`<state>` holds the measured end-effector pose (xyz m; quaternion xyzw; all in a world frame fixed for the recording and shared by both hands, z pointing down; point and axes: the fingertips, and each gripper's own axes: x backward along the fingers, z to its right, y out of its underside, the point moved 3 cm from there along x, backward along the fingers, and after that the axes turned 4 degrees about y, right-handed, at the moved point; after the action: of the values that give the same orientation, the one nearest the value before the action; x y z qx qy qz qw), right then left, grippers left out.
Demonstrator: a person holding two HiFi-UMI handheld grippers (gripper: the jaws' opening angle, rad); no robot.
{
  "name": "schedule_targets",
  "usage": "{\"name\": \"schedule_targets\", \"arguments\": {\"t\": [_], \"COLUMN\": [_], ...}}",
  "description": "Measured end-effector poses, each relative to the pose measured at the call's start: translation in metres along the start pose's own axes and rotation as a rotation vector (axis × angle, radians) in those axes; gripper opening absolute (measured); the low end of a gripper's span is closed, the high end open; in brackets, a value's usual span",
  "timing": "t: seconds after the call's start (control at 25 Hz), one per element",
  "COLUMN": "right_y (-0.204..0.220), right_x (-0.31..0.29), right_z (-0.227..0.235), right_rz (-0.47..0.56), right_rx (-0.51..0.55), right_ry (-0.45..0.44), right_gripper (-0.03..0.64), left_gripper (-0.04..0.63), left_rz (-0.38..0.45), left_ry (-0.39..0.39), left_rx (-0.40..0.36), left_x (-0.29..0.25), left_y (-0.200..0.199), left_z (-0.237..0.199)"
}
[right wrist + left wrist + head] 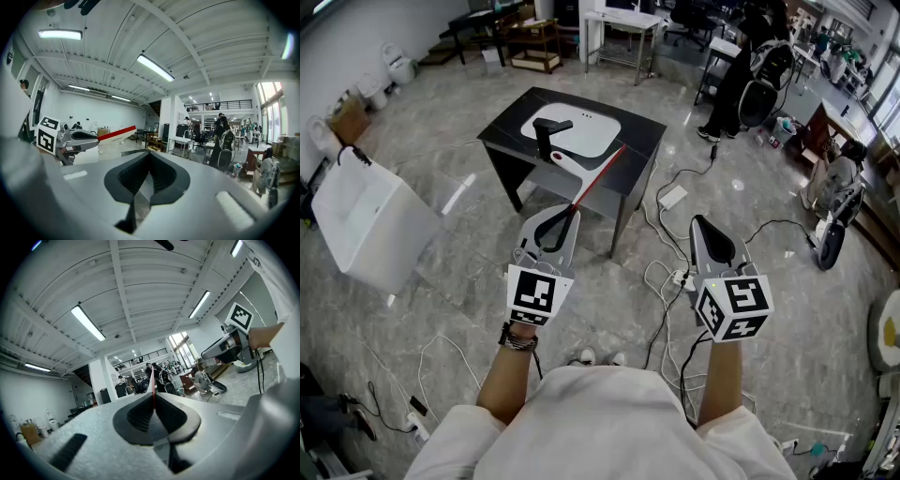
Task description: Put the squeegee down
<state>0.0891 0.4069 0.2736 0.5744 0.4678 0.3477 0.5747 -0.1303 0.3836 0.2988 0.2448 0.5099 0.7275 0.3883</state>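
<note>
My left gripper (569, 214) is shut on the squeegee (598, 176), a long red, white and black tool. The squeegee points away from me, and its far end hangs over the front edge of the dark table (639, 171). In the left gripper view its thin red edge (153, 389) stands clamped between the dark pads (138, 416). From the right gripper view the squeegee (105, 135) sticks out level from that gripper. My right gripper (701, 223) floats to the right of it, shut with nothing between the jaws (150, 157).
A white sink basin (581, 131) with a black faucet (549, 137) is set into the table. A white basin unit (366, 225) sits on the floor at left. Cables and a power strip (673, 274) lie on the floor by the table's right side. A person (750, 66) stands beyond.
</note>
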Motion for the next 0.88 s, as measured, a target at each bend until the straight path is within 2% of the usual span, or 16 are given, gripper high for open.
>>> {"name": "schedule_targets", "arguments": {"t": [0.28, 0.48, 0.88], "right_y": [-0.004, 0.003, 0.014], "right_x": [-0.005, -0.015, -0.066], "right_z": [0.029, 0.055, 0.099], "right_rz": [0.042, 0.030, 0.040], "right_rx": [-0.019, -0.015, -0.068], "right_ry": [-0.014, -0.024, -0.107], "right_gripper": [0.006, 0.006, 0.006], "left_gripper": [0.017, 0.017, 0.017], "left_rz": [-0.002, -0.007, -0.018], "left_ry": [-0.017, -0.039, -0.065], "left_rx": [-0.011, -0.021, -0.014], "left_x": [-0.027, -0.050, -0.114], "left_y": [-0.007, -0.011, -0.001], "left_z": [0.010, 0.013, 0.003]}}
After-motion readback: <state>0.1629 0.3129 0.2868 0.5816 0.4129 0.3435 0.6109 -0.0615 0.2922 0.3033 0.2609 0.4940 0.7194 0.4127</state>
